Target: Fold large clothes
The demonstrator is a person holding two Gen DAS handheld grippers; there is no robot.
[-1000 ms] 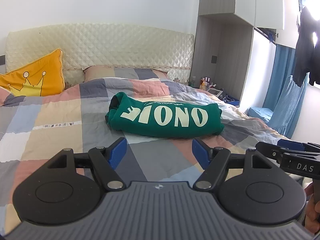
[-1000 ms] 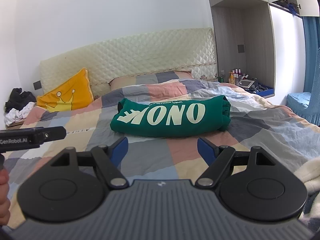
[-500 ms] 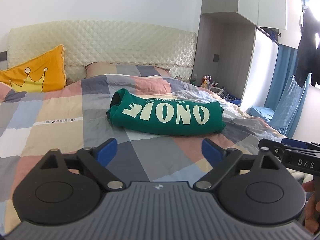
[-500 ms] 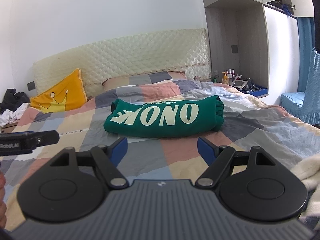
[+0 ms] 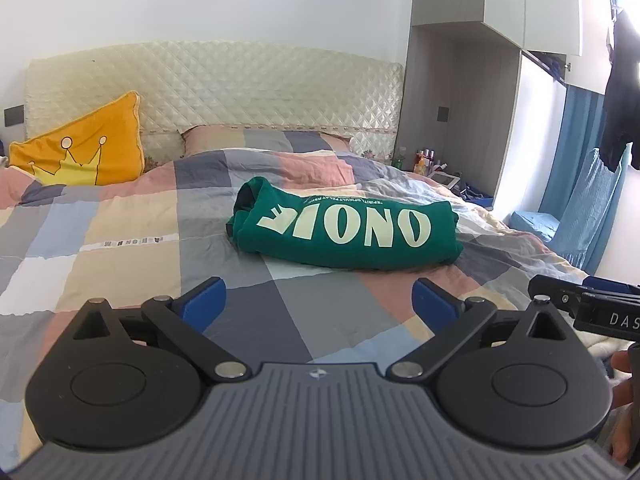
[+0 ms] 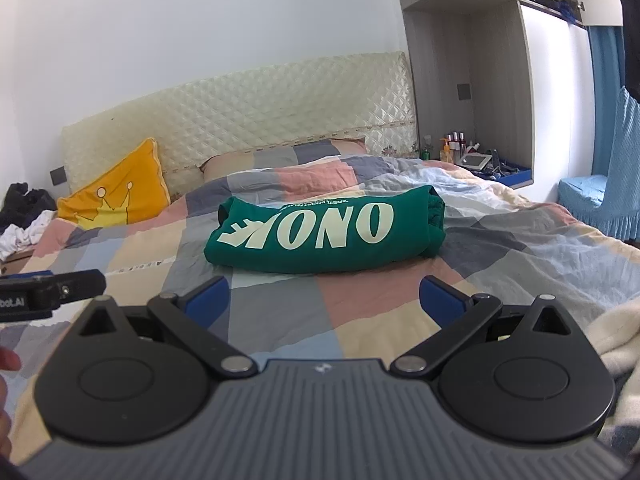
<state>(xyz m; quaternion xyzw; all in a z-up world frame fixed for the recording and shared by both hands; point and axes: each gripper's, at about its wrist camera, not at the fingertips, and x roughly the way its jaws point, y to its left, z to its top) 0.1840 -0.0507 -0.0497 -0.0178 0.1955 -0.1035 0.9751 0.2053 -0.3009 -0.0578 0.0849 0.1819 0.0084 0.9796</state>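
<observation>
- Bedroom setting: a bed spread with a pastel patchwork check quilt [image 5: 120, 248], backed by a cream quilted headboard [image 5: 224, 88], with an orange crown-print cushion [image 5: 84, 148] at its left.
- Task item: the green printed sweatshirt [image 5: 348, 232] lies folded into a compact bundle at mid-bed, on the quilt, well apart from both tools.
- Tools: the left gripper [image 5: 318, 304] and the right gripper [image 6: 324, 300] hover over the near quilt, each with its 2 blue-padded fingers spread apart and holding nothing.
- Risk 1: the bundle looks soft and thick; a pinch on only the top layer would likely peel the fold open.
- Risk 2: its layered right end looks loose and may slump if nudged.
- Risk 3: the wrinkled quilt could be caught along with the garment.
- Writing: large cream letters "ONO" plus 1 partly folded character; the small line above seems to read "SPIRIT", the remainder too small to read; "DAS" and "bot.AI" on the gripper bodies.
</observation>
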